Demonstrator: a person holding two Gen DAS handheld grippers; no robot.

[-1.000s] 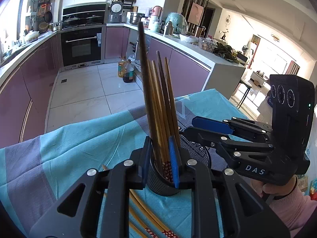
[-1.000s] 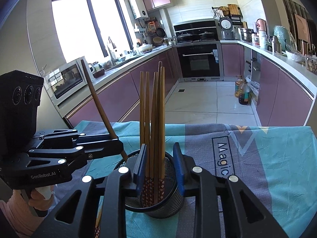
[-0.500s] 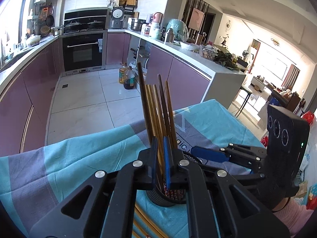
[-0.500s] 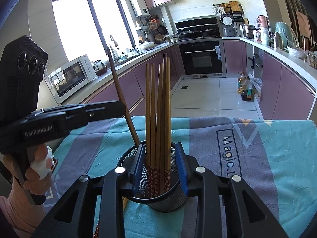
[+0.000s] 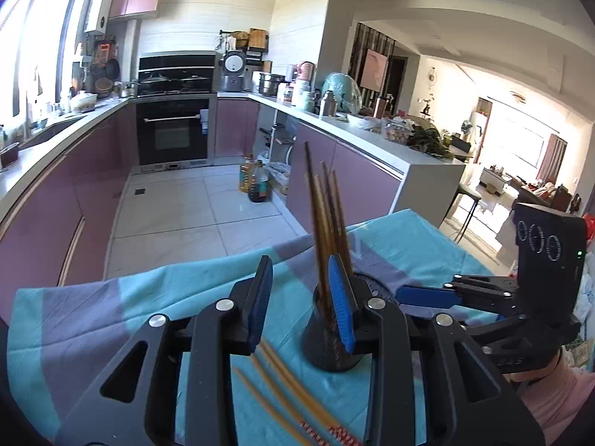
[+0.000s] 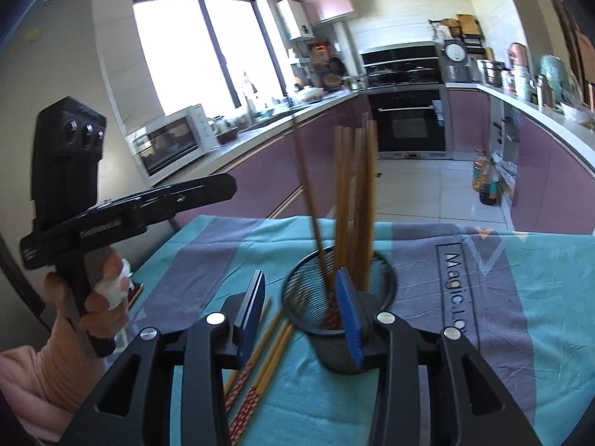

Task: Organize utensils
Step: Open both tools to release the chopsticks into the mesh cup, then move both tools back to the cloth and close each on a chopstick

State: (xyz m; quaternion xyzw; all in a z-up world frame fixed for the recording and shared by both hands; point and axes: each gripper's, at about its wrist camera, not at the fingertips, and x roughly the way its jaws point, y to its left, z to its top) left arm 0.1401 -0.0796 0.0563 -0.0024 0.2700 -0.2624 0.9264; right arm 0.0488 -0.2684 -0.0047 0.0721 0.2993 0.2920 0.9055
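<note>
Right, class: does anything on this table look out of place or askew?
Yes. Several chopsticks lie loose on the cloth beside the mesh holder, not standing in it. Inside, one darker chopstick leans away from the upright bundle.

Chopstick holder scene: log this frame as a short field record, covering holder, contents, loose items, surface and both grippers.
holder: black mesh cup, upright on the cloth
contents: bundle of wooden chopsticks standing in it, one darker stick leaning apart from the rest
loose items: several chopsticks lying flat on the cloth beside the cup
surface: teal and purple tablecloth
left gripper: jaws opening, nothing between them, cup off to one side
right gripper: jaws opening, nothing gripped
task status: loose chopsticks not yet in the cup
</note>
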